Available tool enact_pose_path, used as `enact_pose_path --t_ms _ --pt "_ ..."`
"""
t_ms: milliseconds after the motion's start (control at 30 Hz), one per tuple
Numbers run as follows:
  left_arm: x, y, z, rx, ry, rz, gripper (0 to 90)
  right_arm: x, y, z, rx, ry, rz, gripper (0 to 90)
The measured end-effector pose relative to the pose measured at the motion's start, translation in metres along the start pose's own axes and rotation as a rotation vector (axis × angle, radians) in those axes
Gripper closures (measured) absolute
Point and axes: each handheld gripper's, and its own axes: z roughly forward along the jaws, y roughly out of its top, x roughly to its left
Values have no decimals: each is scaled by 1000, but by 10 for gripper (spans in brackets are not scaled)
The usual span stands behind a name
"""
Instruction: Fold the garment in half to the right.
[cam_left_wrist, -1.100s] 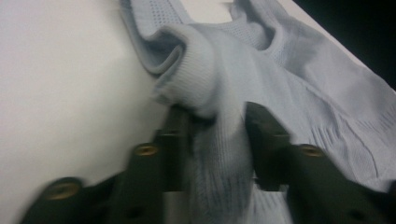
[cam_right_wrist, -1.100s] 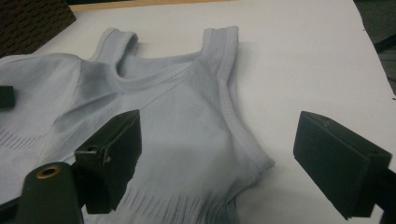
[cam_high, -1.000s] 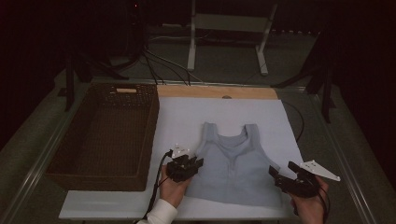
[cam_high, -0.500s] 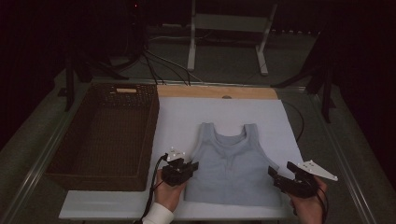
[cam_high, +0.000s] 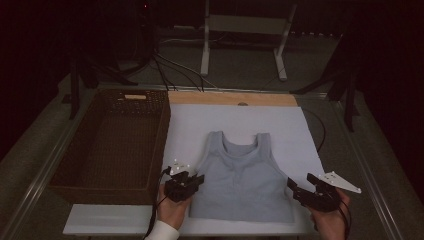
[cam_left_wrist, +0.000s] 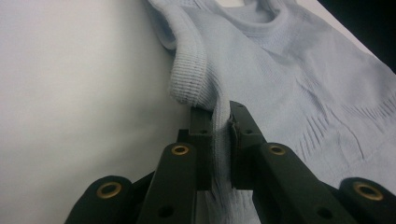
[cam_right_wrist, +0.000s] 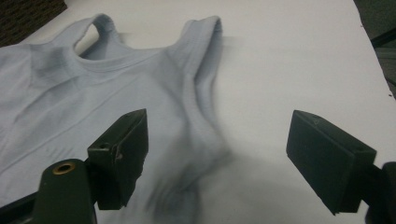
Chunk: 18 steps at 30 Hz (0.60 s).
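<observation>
Tank top cut off at top and right edges of left gripper view; pinched side hem hidden between jaws of left gripper. In right gripper view, top's near side edge blurred, left part cut off by frame edge. High view: lower hem corners covered by left gripper and right gripper. Basket interior too dark to read.

We take this for a lab or recording room: our white work board lies on a table, a bare metal stand and loose black cables sit behind it, and the surroundings are blacked out.
</observation>
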Motion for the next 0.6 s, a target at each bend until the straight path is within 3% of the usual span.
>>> enact_pose_path --t_ms 67,167,600 --pt "-1 0 -6 -8 41 15 834 0 0 0 -1 0 1 212" --pt "-1 2 -10 -6 51 13 835 0 0 0 -3 1 2 212" --pt "-16 16 -2 -7 4 28 833 1 1 0 -5 8 3 215"
